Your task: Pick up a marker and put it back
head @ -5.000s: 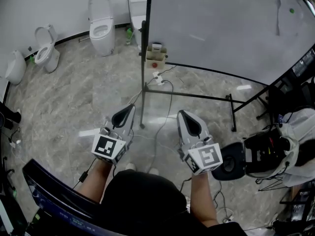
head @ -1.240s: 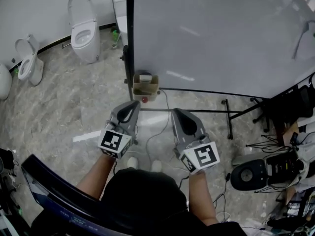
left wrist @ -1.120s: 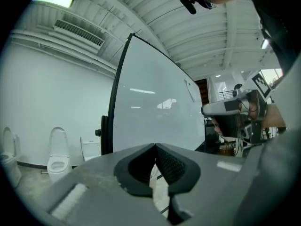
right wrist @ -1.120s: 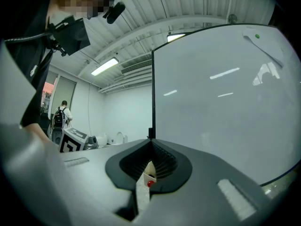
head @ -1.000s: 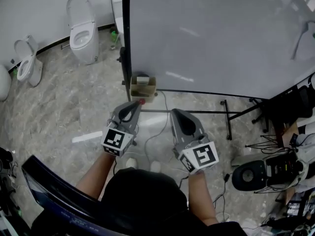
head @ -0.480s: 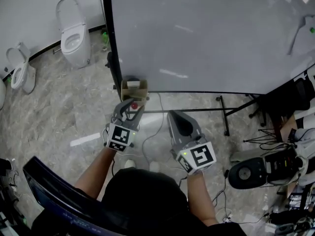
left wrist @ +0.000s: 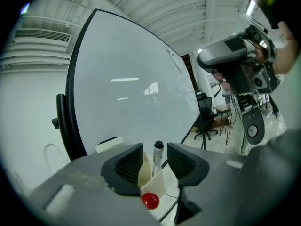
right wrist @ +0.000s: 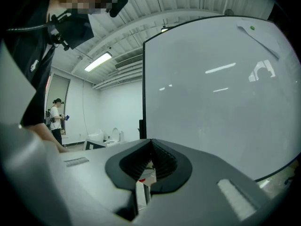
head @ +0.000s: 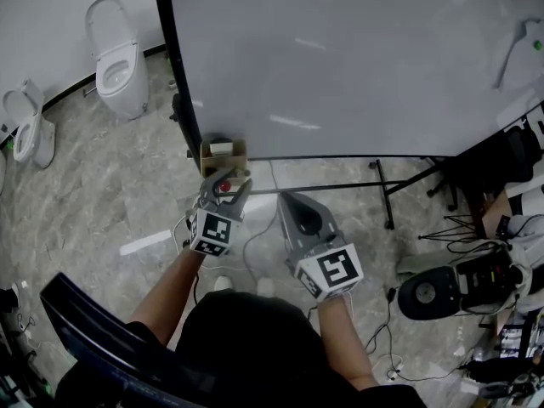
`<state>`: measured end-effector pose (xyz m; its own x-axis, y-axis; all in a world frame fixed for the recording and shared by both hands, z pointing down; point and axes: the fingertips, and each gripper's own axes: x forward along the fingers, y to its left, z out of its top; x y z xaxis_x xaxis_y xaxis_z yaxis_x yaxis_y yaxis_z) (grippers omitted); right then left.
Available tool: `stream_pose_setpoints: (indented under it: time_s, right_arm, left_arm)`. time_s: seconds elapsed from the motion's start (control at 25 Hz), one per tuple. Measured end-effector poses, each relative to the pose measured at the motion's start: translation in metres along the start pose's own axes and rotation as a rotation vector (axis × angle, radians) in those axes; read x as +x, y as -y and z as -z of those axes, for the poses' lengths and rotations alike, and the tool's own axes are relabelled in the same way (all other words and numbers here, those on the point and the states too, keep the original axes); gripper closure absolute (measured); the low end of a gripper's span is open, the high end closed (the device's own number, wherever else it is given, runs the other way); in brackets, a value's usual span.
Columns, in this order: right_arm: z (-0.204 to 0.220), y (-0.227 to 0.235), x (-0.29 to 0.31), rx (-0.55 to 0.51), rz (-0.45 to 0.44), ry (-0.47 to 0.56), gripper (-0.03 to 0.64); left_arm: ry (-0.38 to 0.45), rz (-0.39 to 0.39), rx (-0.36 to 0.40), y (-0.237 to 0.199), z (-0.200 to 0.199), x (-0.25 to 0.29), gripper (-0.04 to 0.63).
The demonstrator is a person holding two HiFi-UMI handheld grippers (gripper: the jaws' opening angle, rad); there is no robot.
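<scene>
A small tan holder (head: 223, 155) hangs on the whiteboard's left post (head: 174, 75), with a white eraser (head: 221, 146) in it. In the left gripper view a marker (left wrist: 157, 155) with a black cap stands upright in the holder (left wrist: 153, 181), which has a red ball (left wrist: 150, 200) on its front. My left gripper (head: 228, 182) (left wrist: 155, 160) is right in front of the holder. Its jaws have just been opening and stand open either side of the marker without touching it. My right gripper (head: 286, 200) (right wrist: 151, 160) hangs shut and empty to the right.
The big whiteboard (head: 357, 58) fills the space ahead, and its stand's legs (head: 382, 189) run along the floor. Two toilets (head: 115, 53) (head: 21, 130) stand at the left wall. Cables (head: 255, 236) lie underfoot, and a round black device (head: 425, 291) sits at the right. A person (right wrist: 56, 119) stands far off.
My left gripper has moved forward and down to the holder, and its jaws have gone from shut to open. The right gripper has stayed close to where it was, still shut.
</scene>
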<state>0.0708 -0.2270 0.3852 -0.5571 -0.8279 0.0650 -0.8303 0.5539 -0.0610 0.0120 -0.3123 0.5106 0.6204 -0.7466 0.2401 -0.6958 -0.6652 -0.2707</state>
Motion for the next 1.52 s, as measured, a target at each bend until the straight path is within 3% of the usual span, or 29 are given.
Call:
stream_pose_setpoints:
  time_s: [0.28, 0.6, 1.12, 1.52]
  right_arm:
    - [-0.001, -0.004, 0.010, -0.007, -0.018, -0.005, 0.607]
    - [0.000, -0.005, 0.014, -0.008, -0.022, -0.013, 0.607]
    - [-0.001, -0.011, 0.010, -0.010, -0.022, 0.004, 0.608]
    - [-0.007, -0.022, 0.012, -0.018, -0.054, 0.023, 0.608]
  left_arm:
    - [-0.023, 0.012, 0.025, 0.002, 0.007, 0.014, 0.427]
    - [-0.018, 0.019, 0.031, 0.002, 0.006, 0.019, 0.522]
    - [0.015, 0.001, -0.006, -0.003, 0.000, -0.001, 0.525]
    - [0.089, -0.042, 0.006, -0.015, -0.040, -0.026, 0.525]
